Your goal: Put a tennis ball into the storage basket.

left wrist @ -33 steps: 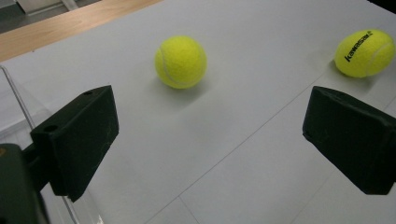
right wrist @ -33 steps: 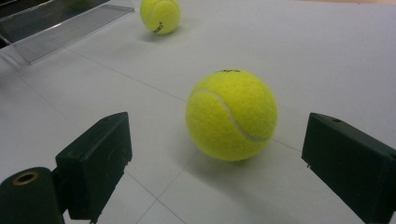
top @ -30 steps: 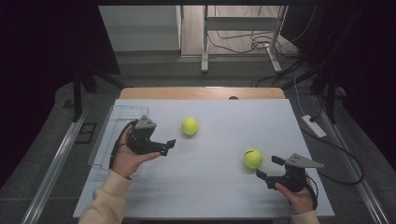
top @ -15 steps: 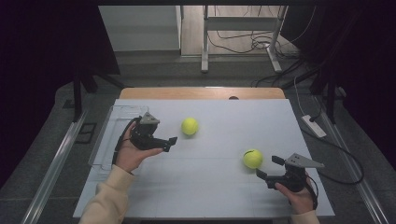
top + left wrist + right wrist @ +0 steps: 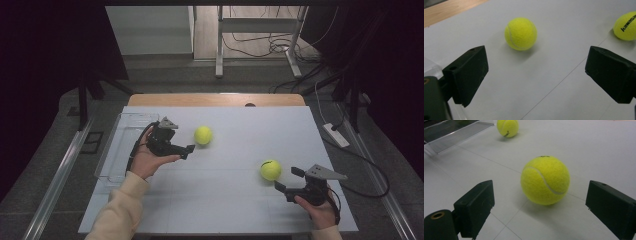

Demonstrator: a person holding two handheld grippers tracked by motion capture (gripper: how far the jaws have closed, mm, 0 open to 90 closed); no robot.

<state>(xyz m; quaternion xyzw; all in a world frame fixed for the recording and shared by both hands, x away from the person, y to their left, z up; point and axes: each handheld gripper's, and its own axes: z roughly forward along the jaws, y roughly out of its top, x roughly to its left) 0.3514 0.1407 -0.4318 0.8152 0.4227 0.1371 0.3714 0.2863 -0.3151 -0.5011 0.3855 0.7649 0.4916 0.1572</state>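
Two yellow tennis balls lie on the white table. One ball rests just right of my left gripper, which is open and empty. In the left gripper view that ball sits ahead, beyond the wide-apart jaws and left of centre, and the other ball shows at the far right. The second ball lies just in front of my open right gripper. In the right gripper view this ball sits close ahead, centred between the jaws, untouched. The farther ball lies beyond it.
A clear plastic tray sits at the table's left edge, under the person's left hand, and shows again as the tray at the upper left. The wooden table edge runs along the back. Cables lie on the floor at the right.
The left gripper has shifted slightly away from the person and toward the nearer ball. The right gripper and both balls have stayed put.
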